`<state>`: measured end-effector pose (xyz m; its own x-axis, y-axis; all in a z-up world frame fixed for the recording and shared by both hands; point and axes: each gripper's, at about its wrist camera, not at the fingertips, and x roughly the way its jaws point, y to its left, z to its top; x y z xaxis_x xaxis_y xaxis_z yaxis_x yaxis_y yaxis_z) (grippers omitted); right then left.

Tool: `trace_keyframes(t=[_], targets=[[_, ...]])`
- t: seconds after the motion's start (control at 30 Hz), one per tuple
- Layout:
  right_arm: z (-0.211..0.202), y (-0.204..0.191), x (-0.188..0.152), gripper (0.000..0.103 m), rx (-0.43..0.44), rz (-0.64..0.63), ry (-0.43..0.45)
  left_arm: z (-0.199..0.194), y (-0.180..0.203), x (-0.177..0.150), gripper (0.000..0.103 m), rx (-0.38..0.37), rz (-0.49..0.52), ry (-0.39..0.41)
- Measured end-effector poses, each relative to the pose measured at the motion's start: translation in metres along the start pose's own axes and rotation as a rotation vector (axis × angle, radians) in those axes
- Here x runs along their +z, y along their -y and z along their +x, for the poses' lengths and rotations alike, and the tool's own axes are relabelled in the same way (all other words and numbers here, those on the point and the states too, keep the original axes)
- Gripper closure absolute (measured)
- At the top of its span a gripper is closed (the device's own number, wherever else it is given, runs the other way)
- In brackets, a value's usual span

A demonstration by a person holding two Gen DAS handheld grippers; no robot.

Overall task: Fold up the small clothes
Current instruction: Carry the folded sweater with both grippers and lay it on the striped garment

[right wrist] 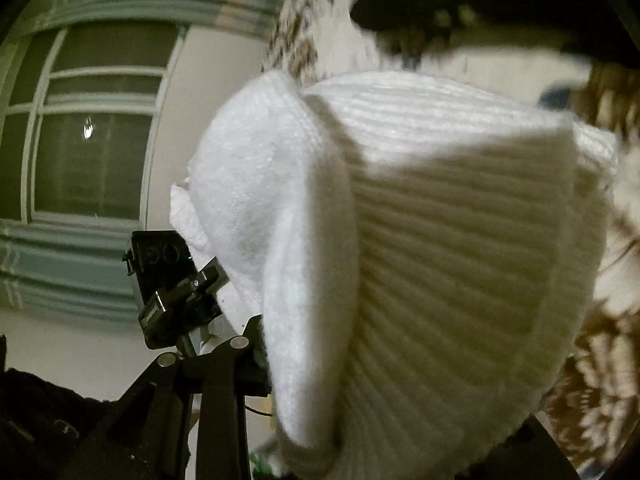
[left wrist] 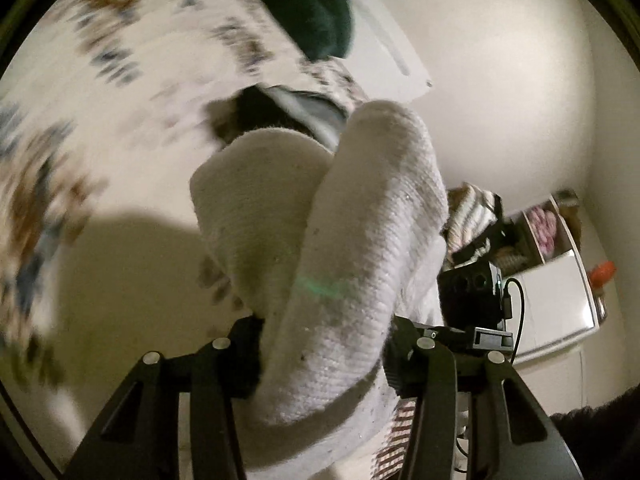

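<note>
Item: white sock, knitted, ribbed cuff toward the right side.
Location: lifted clear of the patterned bedspread, hanging between both tools.
Left gripper: jaws partly closed, clamped on the foot end of the sock.
Right gripper: jaws partly closed, gripping the cuff end; far jaw hidden by fabric.
Handling: light, soft, limp; it sags and bunches; not fragile.
Grip advice: hold the two ends near the edges, keeping the fabric taut for a clean fold.
</note>
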<state>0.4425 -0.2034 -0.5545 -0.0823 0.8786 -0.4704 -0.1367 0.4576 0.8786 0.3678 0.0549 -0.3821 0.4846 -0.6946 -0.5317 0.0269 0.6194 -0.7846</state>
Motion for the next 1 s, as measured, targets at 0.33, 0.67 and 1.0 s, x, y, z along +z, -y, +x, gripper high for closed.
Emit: trace_keyframes(t=[0.33,0.67,1.0], targets=[[-0.137,-0.019,0.131,0.069,-0.085,0.079,0.304,0.121,0.084,0.170,0.059,-0.079,0.156,-0.142],[-0.184,0.088,0.285,0.058,-0.258,0.264,0.345,0.271,0.047,0.248,0.055,0.114,0.146,-0.328],[-0.203,0.076,0.240,0.007,-0.792,0.224,0.373,0.226,0.079,0.233,0.024,0.363,0.268,-0.213]])
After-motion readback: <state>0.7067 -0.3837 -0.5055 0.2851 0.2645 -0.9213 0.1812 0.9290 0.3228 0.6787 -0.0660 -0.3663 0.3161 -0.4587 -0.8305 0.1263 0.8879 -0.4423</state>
